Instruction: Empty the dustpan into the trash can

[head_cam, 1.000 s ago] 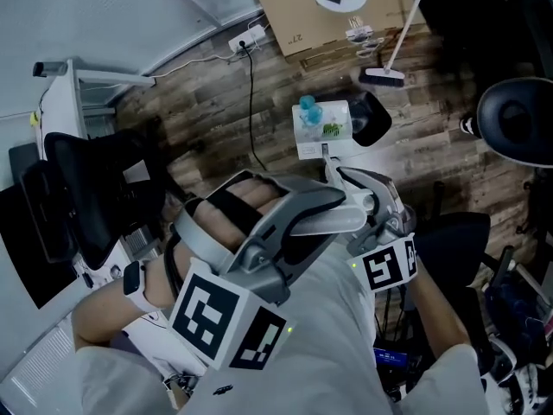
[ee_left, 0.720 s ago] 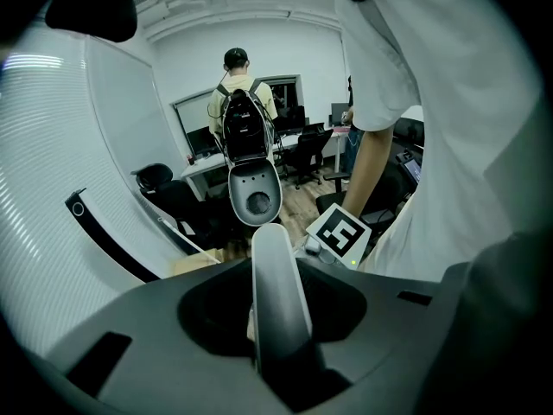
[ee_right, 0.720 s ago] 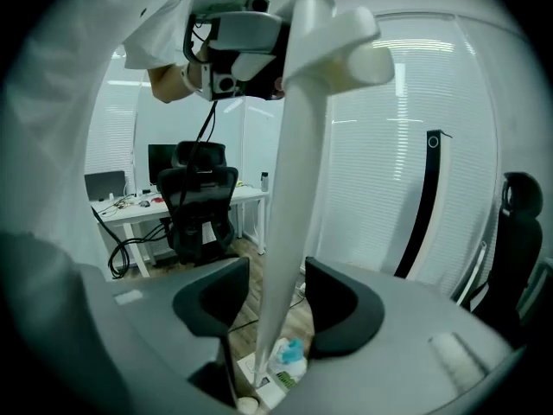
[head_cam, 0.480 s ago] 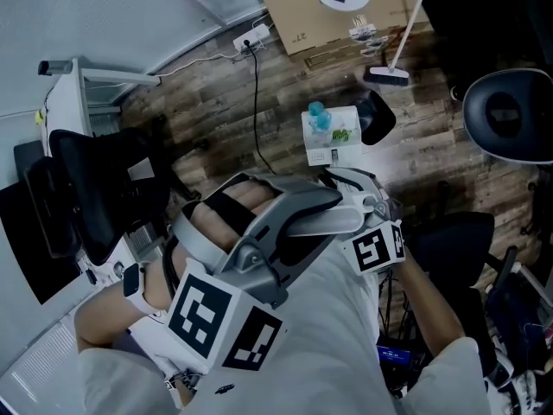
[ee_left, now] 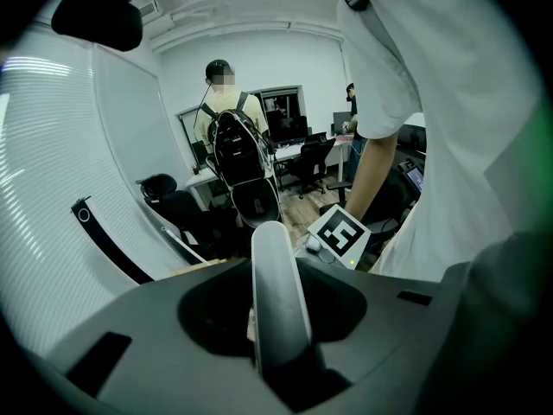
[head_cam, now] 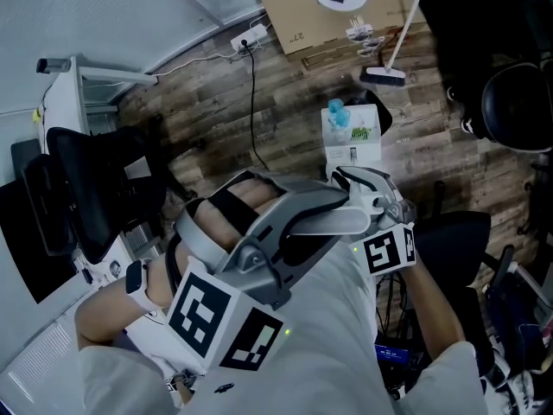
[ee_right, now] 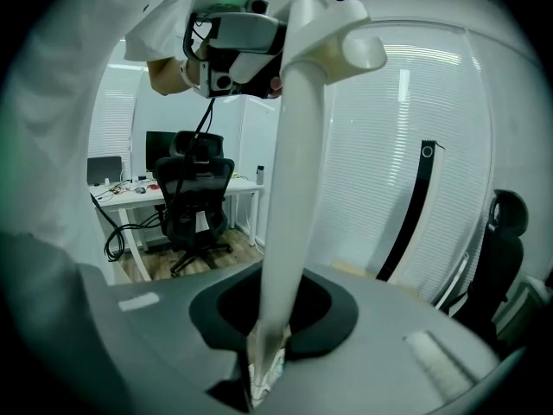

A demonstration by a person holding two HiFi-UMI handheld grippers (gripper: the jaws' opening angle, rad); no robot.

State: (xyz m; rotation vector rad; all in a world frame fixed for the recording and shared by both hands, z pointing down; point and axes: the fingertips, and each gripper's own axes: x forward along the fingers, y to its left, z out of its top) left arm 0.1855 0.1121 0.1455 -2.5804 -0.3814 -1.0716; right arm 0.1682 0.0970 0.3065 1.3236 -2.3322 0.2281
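Well, the right gripper [ee_right: 264, 344] fingers, just closing, pinch the dustpan handle [ee_right: 289, 188] (upright). Meanwhile the left gripper [ee_left: 278, 340] fingers pinch a pale bar [ee_left: 275, 275].

Pale bar [ee_left: 278, 292] upright from the left claw's [ee_left: 278, 353] dark recess; marker cube [ee_left: 338, 235], backpacked person [ee_left: 226, 115] beyond.

The dustpan [head_cam: 352, 137] covers most of the can [head_cam: 385, 112], and its litter [head_cam: 339, 116] is too small to name. Your right tongs [ee_right: 263, 353] have just been closing on the handle [ee_right: 289, 188] (pads sunk in the recess). Whether your left tongs [ee_left: 276, 318] hold anything, you can't tell.
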